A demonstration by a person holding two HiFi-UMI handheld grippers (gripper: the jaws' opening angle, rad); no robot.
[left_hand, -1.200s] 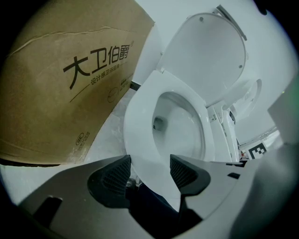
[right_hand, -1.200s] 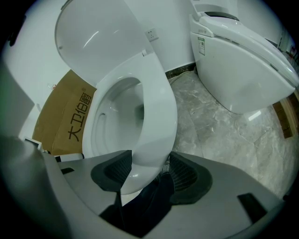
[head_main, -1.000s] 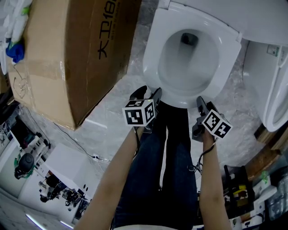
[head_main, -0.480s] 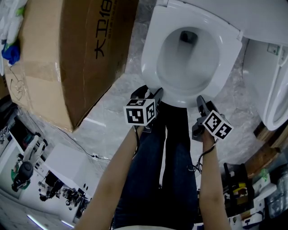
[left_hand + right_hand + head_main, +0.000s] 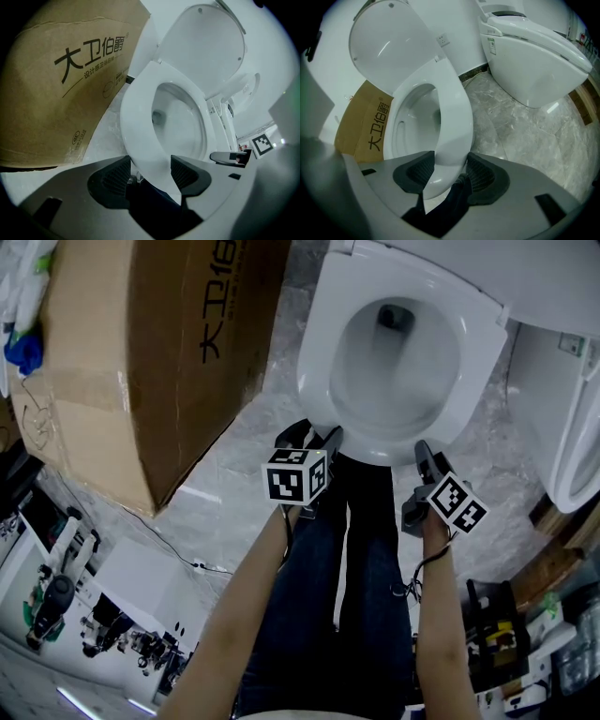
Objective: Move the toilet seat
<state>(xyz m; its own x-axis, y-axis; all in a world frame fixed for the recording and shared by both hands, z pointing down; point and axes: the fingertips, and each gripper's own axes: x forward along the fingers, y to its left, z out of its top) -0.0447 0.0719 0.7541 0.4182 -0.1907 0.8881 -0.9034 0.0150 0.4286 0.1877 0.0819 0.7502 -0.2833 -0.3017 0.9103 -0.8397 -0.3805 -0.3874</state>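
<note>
The white toilet seat (image 5: pixel 323 343) lies down on the bowl, and the lid (image 5: pixel 206 51) stands up behind it. My left gripper (image 5: pixel 312 434) is at the seat's front left rim. In the left gripper view the seat (image 5: pixel 140 108) fills the gap between the left gripper's (image 5: pixel 150 161) ribbed pads. At the front right rim is my right gripper (image 5: pixel 422 454). Its jaws have just been closing. In the right gripper view the seat (image 5: pixel 457 117) sits between the right gripper's (image 5: pixel 450 161) pads and touches both.
A large cardboard box (image 5: pixel 141 352) stands close on the toilet's left. A second white toilet (image 5: pixel 562 418) is on the right. The person's legs in dark trousers (image 5: pixel 347 587) are right in front of the bowl. Tools and clutter (image 5: pixel 66 587) lie at the lower left.
</note>
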